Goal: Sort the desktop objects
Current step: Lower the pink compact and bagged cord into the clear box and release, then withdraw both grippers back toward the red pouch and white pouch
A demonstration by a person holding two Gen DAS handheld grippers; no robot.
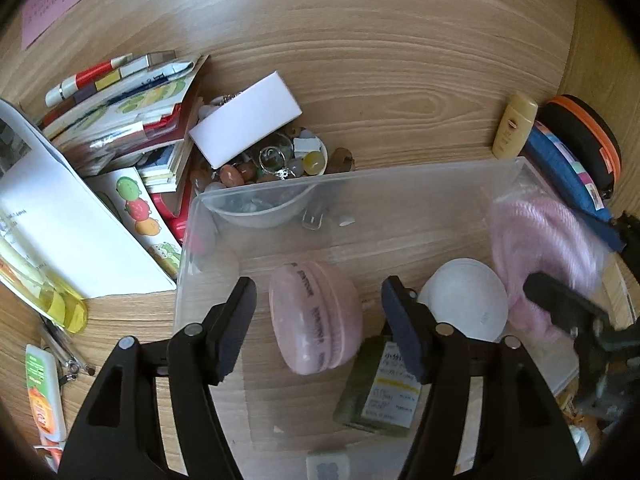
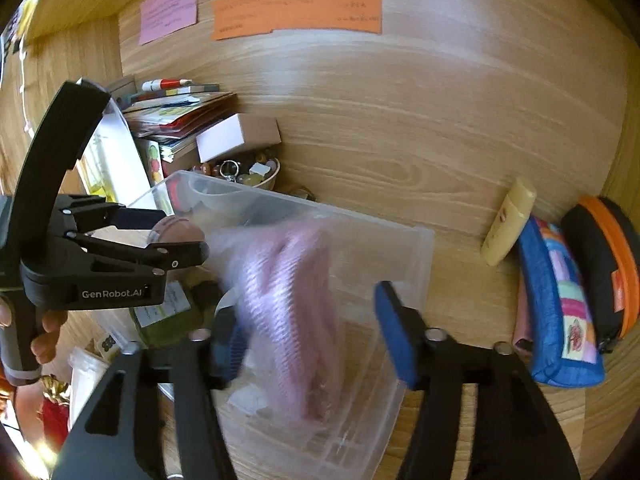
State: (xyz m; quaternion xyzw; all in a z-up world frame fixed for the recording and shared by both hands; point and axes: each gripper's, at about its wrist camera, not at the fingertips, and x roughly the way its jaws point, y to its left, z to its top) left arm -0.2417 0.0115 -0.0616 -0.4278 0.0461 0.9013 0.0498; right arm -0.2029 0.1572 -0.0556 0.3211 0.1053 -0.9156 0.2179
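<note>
A clear plastic bin (image 1: pixel 360 176) stands on the wooden desk. Inside it lie a pink macaron-shaped case (image 1: pixel 316 320), a white round object (image 1: pixel 464 296) and a green labelled bottle (image 1: pixel 380 392). My left gripper (image 1: pixel 318 312) reaches into the bin, open, with a finger on each side of the pink case and a gap at both pads. My right gripper (image 2: pixel 312 336) is open over the bin's (image 2: pixel 400 236) right part. A pink knitted item in a clear bag (image 2: pixel 292 292) shows blurred between its fingers, with neither pad pressing on it. The left gripper (image 2: pixel 184 236) appears there too.
A stack of books (image 1: pixel 120 120), a white box (image 1: pixel 246 120) and a bowl of trinkets (image 1: pixel 312 160) crowd the desk behind the bin. At the right lie a yellow bottle (image 1: pixel 514 124), a blue pouch (image 1: pixel 568 176) and a black-and-orange case (image 1: pixel 588 136). Paper notes (image 2: pixel 296 8) hang on the wall.
</note>
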